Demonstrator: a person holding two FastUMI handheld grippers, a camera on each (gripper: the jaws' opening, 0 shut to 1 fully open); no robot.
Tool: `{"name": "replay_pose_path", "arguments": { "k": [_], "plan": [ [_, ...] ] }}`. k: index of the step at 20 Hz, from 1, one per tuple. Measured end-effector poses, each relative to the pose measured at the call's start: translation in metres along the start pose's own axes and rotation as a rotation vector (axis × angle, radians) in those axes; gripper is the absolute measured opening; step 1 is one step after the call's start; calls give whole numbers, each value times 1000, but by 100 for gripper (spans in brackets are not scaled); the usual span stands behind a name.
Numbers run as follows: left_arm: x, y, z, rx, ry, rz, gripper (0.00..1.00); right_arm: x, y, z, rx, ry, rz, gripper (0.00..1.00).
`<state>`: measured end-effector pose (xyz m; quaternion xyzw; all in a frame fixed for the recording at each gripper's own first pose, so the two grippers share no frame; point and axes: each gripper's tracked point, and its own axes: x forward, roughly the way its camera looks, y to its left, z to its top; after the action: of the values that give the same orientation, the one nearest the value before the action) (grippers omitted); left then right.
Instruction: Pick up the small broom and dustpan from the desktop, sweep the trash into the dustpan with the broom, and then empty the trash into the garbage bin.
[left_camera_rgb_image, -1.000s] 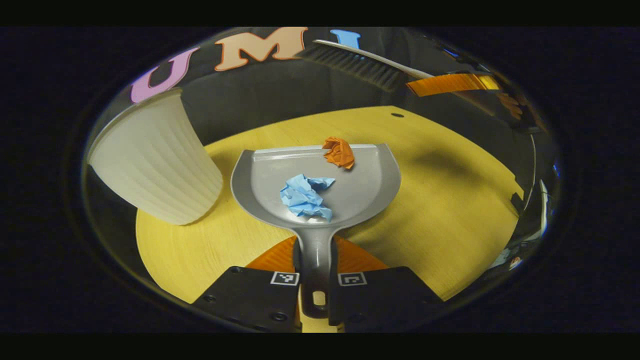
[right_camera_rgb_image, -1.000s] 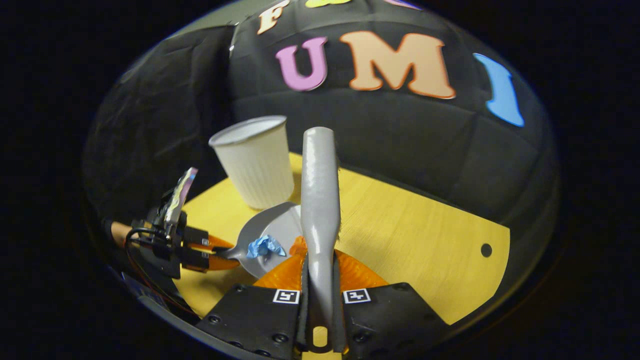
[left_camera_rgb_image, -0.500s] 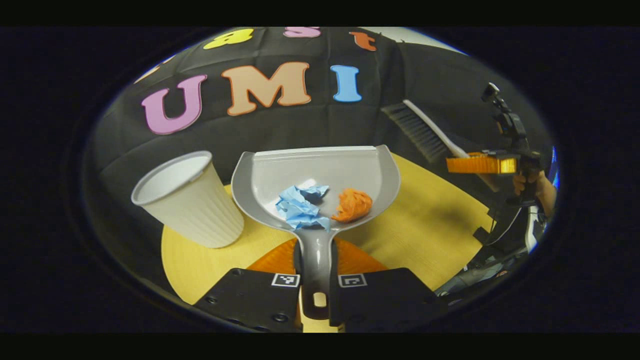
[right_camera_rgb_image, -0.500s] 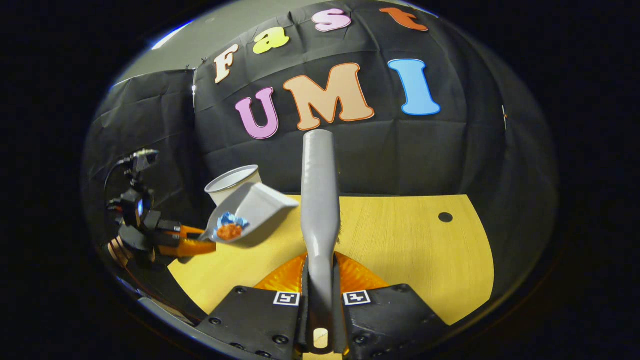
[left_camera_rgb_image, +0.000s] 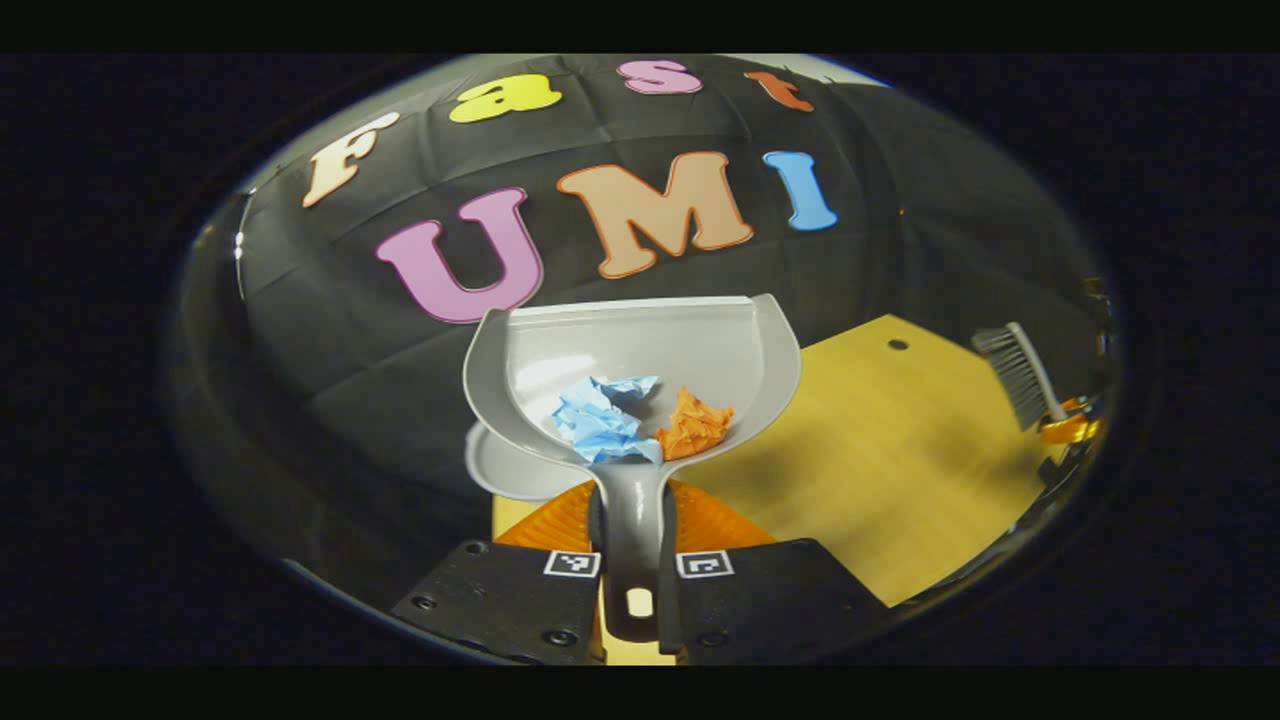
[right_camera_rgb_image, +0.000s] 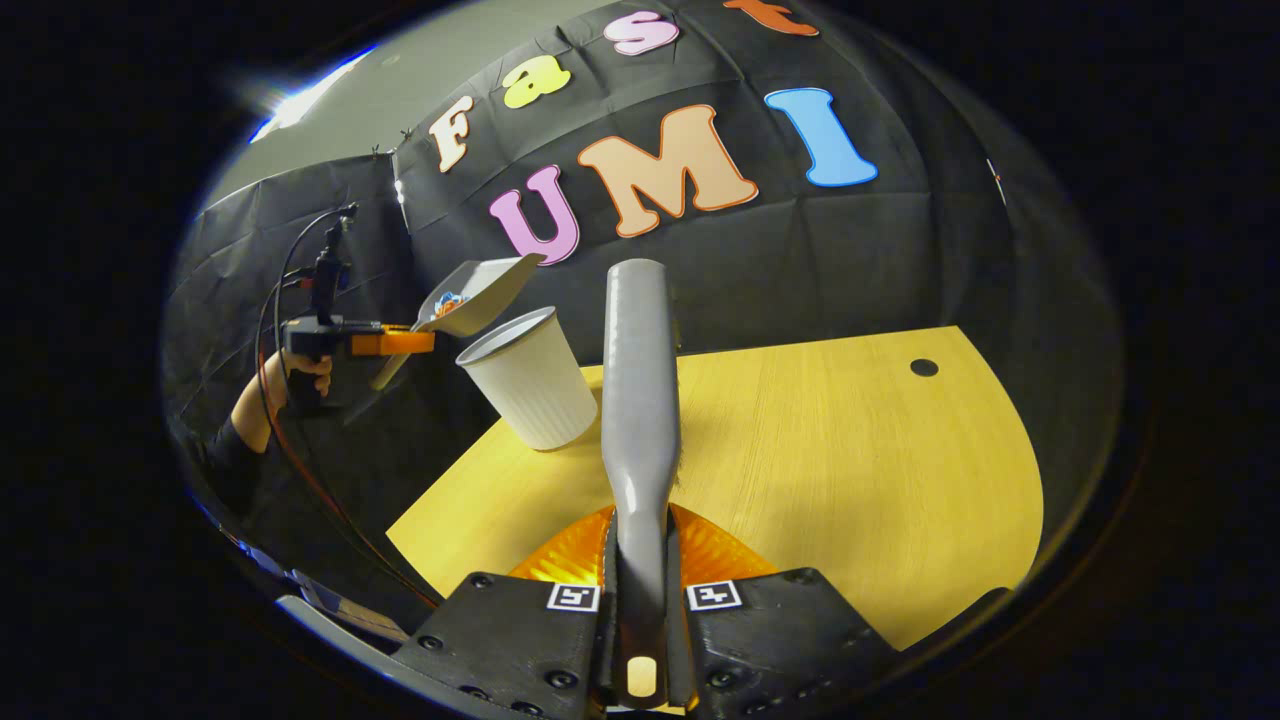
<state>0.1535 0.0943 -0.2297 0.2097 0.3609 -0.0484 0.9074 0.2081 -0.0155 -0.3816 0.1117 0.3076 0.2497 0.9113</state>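
My left gripper (left_camera_rgb_image: 637, 562) is shut on the handle of the grey dustpan (left_camera_rgb_image: 640, 350), which I hold level in the air. A crumpled blue paper ball (left_camera_rgb_image: 598, 420) and an orange one (left_camera_rgb_image: 697, 425) lie at the back of the pan. Just beneath it shows the rim of the white ribbed garbage bin (left_camera_rgb_image: 500, 475). In the right gripper view the dustpan (right_camera_rgb_image: 478, 292) hangs above and left of the bin (right_camera_rgb_image: 535, 385), held by the left gripper (right_camera_rgb_image: 400, 342). My right gripper (right_camera_rgb_image: 640, 597) is shut on the grey broom handle (right_camera_rgb_image: 640, 390); the broom's bristles (left_camera_rgb_image: 1012, 372) show at far right.
The yellow wooden table (right_camera_rgb_image: 850, 470) has a small dark hole (right_camera_rgb_image: 923, 367) near its far right corner. The bin stands at the table's left back corner. A person's hand (right_camera_rgb_image: 300, 375) holds the left gripper, with a cable hanging below. Black cloth walls close the booth behind.
The left gripper has carried the dustpan with both paper balls up and leftward, until it is over the bin's rim. The right gripper with the broom has stayed above the table.
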Motion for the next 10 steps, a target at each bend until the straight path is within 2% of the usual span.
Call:
{"name": "replay_pose_path", "arguments": {
  "k": [4,8,10],
  "plan": [
    [29,81,-17,192,146,94,13,12,7,-21,-13,45,-4,16],
    [46,113,-40,477,325,121,13,17,8,-39,0,67,-17,16],
    [50,122,-42,617,371,129,14,20,8,-45,8,78,-25,16]
  ]
}}
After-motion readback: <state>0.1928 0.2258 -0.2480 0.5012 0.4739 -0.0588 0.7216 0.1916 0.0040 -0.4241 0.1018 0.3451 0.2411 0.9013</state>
